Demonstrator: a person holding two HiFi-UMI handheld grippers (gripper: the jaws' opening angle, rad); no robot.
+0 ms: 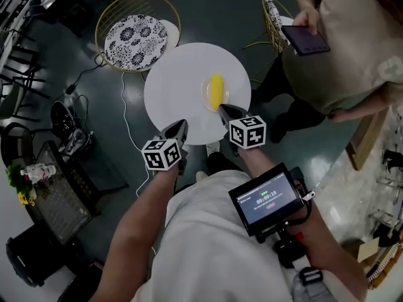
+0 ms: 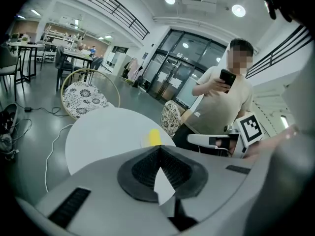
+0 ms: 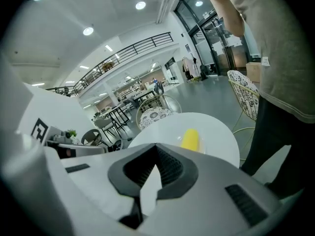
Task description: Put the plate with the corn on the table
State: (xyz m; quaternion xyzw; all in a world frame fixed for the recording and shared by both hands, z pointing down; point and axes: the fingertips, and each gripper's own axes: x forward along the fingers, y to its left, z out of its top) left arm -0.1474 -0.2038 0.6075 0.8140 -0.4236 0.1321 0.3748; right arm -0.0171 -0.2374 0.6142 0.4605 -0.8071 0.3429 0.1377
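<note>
A yellow corn cob (image 1: 216,91) lies on a clear plate (image 1: 206,97), which rests on the round white table (image 1: 176,87), right of its middle. My right gripper (image 1: 223,109) is shut and empty, its tips just short of the plate's near rim. Further left, my left gripper (image 1: 182,125) hangs over the table's near edge, also shut with nothing in it. In the left gripper view the corn (image 2: 154,136) shows just past the closed jaws (image 2: 158,149). The right gripper view has the corn (image 3: 190,139) ahead and right of the closed jaws (image 3: 156,148).
A gold-framed chair with a patterned cushion (image 1: 135,34) stands behind the table. At the right a person holding a phone (image 1: 340,49) stands close to a second chair (image 1: 274,17). Cables (image 1: 123,99) and a black rack (image 1: 56,190) lie on the floor at left.
</note>
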